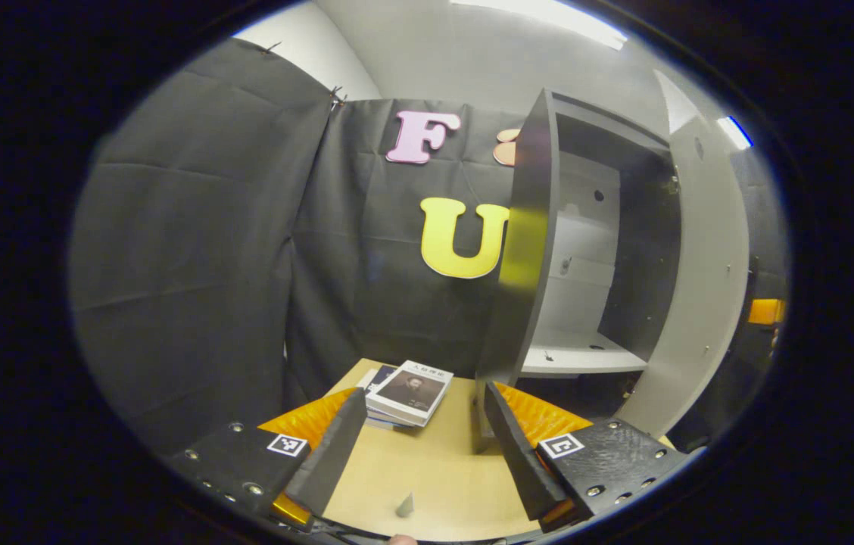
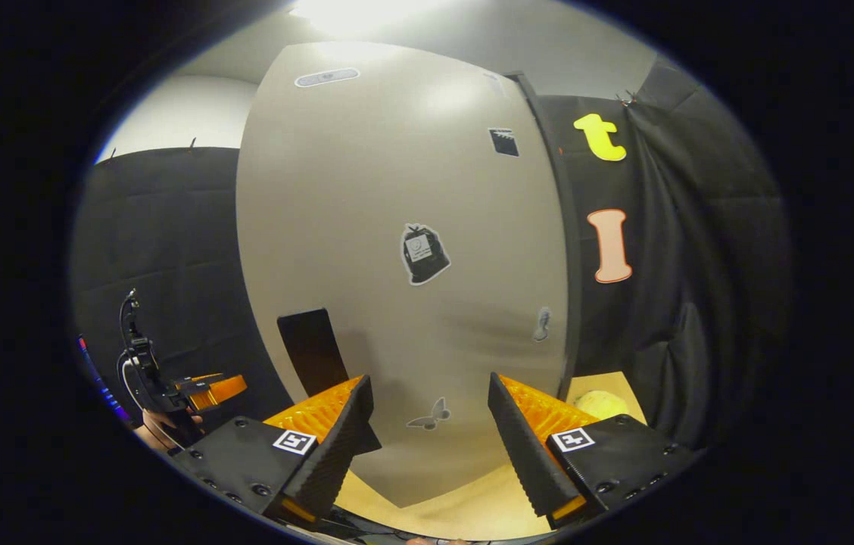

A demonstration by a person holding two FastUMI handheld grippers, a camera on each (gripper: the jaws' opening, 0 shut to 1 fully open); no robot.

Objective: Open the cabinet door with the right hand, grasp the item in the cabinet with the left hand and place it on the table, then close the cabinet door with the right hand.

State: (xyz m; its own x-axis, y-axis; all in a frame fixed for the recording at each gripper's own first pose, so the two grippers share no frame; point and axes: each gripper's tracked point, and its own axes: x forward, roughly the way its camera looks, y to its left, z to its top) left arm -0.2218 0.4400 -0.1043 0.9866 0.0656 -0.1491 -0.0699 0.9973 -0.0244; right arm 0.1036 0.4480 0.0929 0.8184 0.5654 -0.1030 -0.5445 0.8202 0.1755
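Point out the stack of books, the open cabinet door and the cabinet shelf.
stack of books (image 1: 410, 393): left gripper view, cover of the top book.
cabinet door (image 1: 529, 250): left gripper view, its dark inner face, standing open.
cabinet shelf (image 1: 586, 357): left gripper view, its bare white top.

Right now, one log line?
door: open | shelf: bare | books: on table | left gripper: open | right gripper: open

The tall grey cabinet door (image 1: 525, 242) is swung open, edge-on. A stack of white-covered books (image 1: 408, 393) is laid flat at the wooden table's (image 1: 434, 477) far edge.
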